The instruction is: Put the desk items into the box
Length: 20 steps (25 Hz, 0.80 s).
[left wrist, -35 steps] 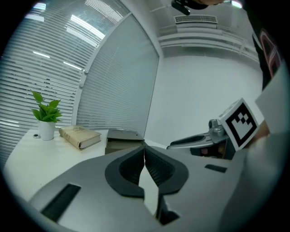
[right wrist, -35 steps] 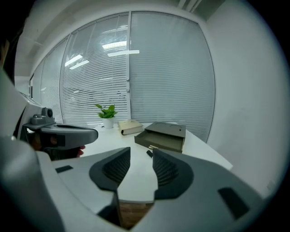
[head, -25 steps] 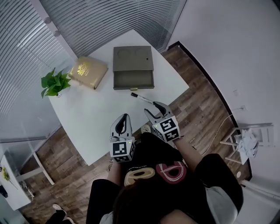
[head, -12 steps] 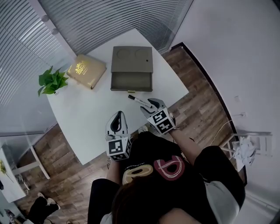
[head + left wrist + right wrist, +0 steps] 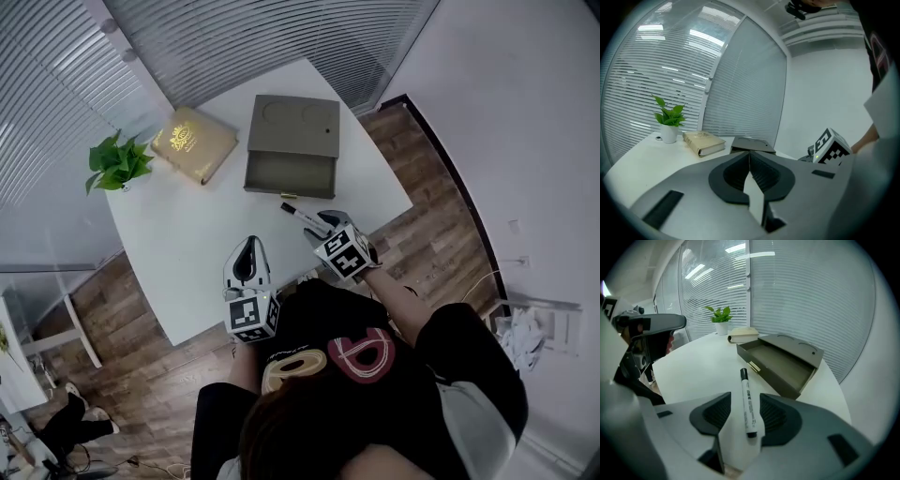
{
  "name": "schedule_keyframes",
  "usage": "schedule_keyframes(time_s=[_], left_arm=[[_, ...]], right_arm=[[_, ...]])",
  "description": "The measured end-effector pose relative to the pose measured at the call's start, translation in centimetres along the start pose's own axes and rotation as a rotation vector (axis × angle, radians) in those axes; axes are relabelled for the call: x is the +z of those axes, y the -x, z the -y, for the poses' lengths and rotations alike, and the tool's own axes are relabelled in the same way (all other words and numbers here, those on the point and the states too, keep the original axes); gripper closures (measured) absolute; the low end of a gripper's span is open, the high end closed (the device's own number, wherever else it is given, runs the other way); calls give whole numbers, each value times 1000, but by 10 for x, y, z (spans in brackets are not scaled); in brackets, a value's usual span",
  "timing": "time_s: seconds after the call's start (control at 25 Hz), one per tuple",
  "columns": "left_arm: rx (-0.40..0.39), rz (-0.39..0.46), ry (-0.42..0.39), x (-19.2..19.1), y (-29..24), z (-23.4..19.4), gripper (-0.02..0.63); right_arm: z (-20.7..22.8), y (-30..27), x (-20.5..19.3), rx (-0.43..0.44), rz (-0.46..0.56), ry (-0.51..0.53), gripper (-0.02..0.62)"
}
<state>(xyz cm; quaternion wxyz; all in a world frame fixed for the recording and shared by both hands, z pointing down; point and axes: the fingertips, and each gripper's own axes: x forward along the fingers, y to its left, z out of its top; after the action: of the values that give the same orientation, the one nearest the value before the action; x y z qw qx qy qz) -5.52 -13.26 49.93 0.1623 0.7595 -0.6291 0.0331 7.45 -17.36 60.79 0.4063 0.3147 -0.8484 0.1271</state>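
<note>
A black-and-white marker [image 5: 747, 401] lies on the white table [image 5: 187, 244], its cap pointing at the box. My right gripper [image 5: 745, 399] is open and low over the table, with the marker's near half between its jaws and a gap on each side. In the head view, the right gripper [image 5: 326, 225] covers the near end of the marker [image 5: 300, 214]. The olive-grey box [image 5: 292, 142] has its drawer pulled open toward me; the drawer [image 5: 780, 363] looks empty. My left gripper [image 5: 749, 155] is shut on nothing, and the head view shows the left gripper [image 5: 248, 267] at the table's near edge.
A small yellowish item [image 5: 754, 366] lies against the drawer's front. A gold-covered book [image 5: 194, 143] and a potted plant [image 5: 119, 161] stand at the far left. Window blinds run behind the table. Wooden floor lies right of the table edge [image 5: 398, 202].
My right gripper has moved forward, so the marker's near end now sits between its jaws. The left gripper has stayed near the table's edge. The head camera has shifted slightly.
</note>
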Motion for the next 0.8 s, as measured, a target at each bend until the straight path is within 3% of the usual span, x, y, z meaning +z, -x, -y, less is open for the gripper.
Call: schedule_keyframes(time_s=[0.32, 0.8], left_arm=[[37, -5, -5, -2, 3, -9, 588], [73, -15, -7, -2, 6, -24, 589]], right_arm=[[-1, -13, -4, 14, -47, 91, 417], [2, -24, -11, 42, -105, 77, 448]])
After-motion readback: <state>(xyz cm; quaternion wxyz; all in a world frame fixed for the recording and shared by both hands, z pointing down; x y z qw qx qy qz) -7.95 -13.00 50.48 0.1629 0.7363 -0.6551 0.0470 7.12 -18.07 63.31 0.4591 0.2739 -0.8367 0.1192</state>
